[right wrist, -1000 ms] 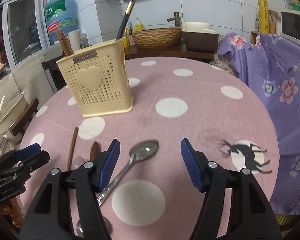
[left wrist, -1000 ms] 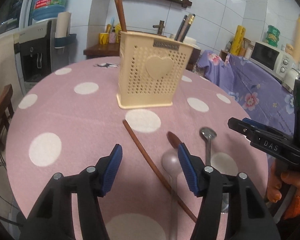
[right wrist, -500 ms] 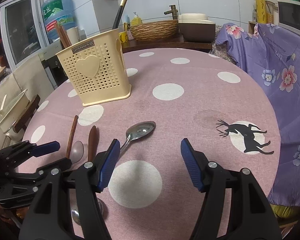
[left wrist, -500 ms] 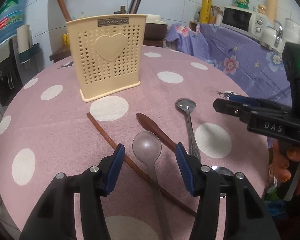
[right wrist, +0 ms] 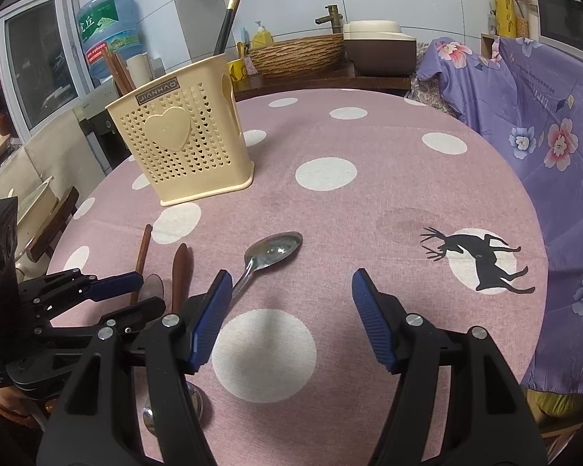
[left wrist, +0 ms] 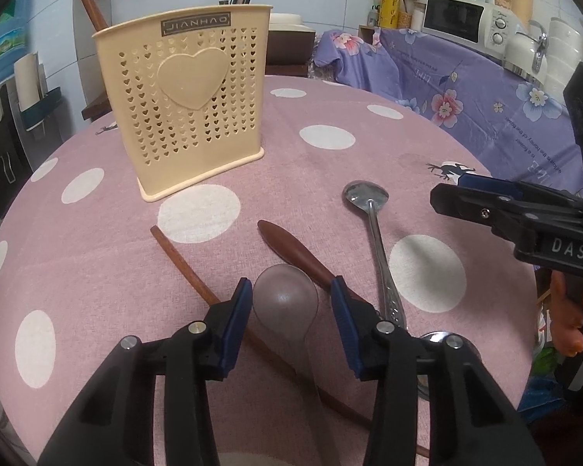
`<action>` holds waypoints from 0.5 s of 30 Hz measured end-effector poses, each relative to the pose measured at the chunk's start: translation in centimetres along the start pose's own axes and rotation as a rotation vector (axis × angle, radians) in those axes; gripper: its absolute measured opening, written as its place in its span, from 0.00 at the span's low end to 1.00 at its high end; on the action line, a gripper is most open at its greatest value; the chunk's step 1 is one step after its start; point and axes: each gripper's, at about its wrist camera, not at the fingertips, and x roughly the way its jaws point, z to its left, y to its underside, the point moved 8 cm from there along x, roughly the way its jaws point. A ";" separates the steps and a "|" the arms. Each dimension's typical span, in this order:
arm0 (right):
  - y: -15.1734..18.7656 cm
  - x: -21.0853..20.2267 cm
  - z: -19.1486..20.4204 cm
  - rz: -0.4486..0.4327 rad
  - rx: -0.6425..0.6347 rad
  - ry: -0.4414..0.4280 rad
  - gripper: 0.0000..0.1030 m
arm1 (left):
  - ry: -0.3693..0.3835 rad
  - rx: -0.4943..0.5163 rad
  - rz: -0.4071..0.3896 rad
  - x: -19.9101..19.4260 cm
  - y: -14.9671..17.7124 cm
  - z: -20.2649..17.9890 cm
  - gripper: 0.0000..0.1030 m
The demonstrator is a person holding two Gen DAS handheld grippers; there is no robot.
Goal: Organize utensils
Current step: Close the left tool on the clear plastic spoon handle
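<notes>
A cream perforated utensil holder [left wrist: 186,108] stands on the pink dotted table [left wrist: 97,256], with chopsticks in it; it also shows in the right wrist view [right wrist: 182,143]. My left gripper [left wrist: 287,306] is open, its jaws on either side of the bowl of a translucent plastic spoon [left wrist: 285,303]. A brown wooden spoon [left wrist: 295,252], a brown chopstick [left wrist: 182,268] and a metal spoon [left wrist: 369,209] lie beside it. My right gripper [right wrist: 287,306] is open and empty, just right of the metal spoon [right wrist: 270,254].
A second metal spoon bowl [left wrist: 443,343] lies near the table's front edge. A purple flowered cloth [right wrist: 544,116] covers furniture at the right. A counter with a basket sink [right wrist: 299,52] stands behind the table.
My left gripper has moved forward and down, so its jaws now flank the plastic spoon's bowl. The right gripper has barely moved.
</notes>
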 end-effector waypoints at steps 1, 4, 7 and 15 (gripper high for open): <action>0.0 0.0 0.0 0.000 0.002 -0.002 0.63 | -0.003 0.002 0.003 0.1 0.0 0.0 0.40; 0.0 0.0 0.1 0.002 0.003 -0.005 0.63 | -0.010 0.011 0.005 0.1 0.0 -0.1 0.40; 0.1 0.1 0.2 0.006 0.006 -0.013 0.63 | -0.022 0.014 0.018 0.4 -0.1 -0.1 0.39; 0.2 0.1 0.1 0.011 0.008 -0.010 0.63 | -0.015 0.005 0.022 0.5 -0.3 -0.3 0.36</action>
